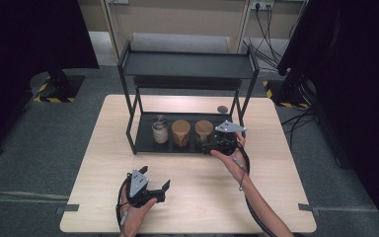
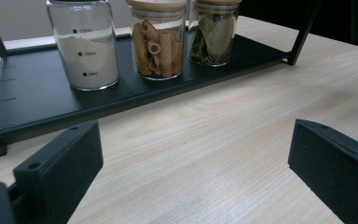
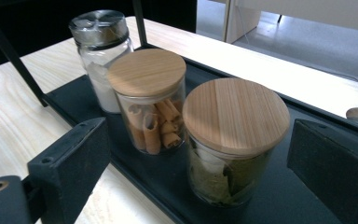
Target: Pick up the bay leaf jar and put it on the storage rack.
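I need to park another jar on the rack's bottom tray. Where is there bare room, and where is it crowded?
The tray is bare left of the white powder jar. Its right is crowded: pasta jar, leaf jar, and the open right gripper.

Both tools gape wide: left tool [image 1: 155, 178] held low, right tool [image 1: 208, 146] stretched forward.

**Three jars in a row on the rack's lower shelf**

On the table [image 1: 103, 163], the two-tier rack [image 1: 187, 64] holds the powder jar [image 1: 160, 130] left, pasta jar [image 1: 181, 132] middle, leaf jar [image 1: 203, 130] right. Behind the rack lies a small round thing [image 1: 222, 109], possibly a lid.
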A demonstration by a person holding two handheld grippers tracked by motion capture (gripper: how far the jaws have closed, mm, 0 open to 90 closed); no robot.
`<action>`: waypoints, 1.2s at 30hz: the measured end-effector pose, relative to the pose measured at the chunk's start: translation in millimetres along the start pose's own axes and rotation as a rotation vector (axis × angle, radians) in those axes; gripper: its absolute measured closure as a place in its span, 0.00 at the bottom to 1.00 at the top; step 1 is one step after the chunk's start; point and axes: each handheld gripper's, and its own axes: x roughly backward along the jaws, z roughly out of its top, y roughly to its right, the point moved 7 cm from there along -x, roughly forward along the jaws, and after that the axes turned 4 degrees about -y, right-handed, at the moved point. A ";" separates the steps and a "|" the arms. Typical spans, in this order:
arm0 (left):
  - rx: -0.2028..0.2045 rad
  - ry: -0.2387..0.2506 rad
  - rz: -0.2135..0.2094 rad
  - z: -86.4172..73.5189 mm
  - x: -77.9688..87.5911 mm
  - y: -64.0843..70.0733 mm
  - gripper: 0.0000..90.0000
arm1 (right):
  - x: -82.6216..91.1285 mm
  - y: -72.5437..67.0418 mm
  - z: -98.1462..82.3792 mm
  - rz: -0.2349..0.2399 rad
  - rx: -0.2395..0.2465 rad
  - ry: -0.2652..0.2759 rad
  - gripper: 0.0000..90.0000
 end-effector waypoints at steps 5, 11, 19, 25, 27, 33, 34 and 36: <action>0.000 -0.001 0.000 0.1 0.0 -0.1 0.03 | 5.0 -3.1 -1.1 0.009 0.001 0.013 0.07; 0.000 -0.001 0.000 0.1 0.0 -0.1 0.03 | 9.3 -6.3 -3.8 0.022 0.005 0.022 0.07; 0.000 -0.001 0.000 0.1 0.0 -0.1 0.03 | 13.9 -9.8 -9.1 0.042 -0.001 0.039 0.07; 0.000 0.000 0.000 0.0 0.0 0.0 0.03 | 14.2 -12.0 -12.6 0.053 0.001 0.038 0.07; 0.000 0.000 0.000 0.0 0.0 0.0 0.03 | 14.4 -12.5 -13.5 0.055 0.002 0.036 0.07; 0.000 0.001 -0.001 -0.2 0.1 0.0 0.03 | 15.9 -12.7 -16.1 0.056 0.001 0.038 0.07; 0.000 0.002 -0.001 -0.2 0.1 0.0 0.03 | 16.3 -12.8 -16.6 0.057 0.002 0.038 0.07; -0.001 0.002 -0.001 -0.2 0.2 0.0 0.03 | 17.1 -13.5 -17.6 0.061 0.002 0.038 0.07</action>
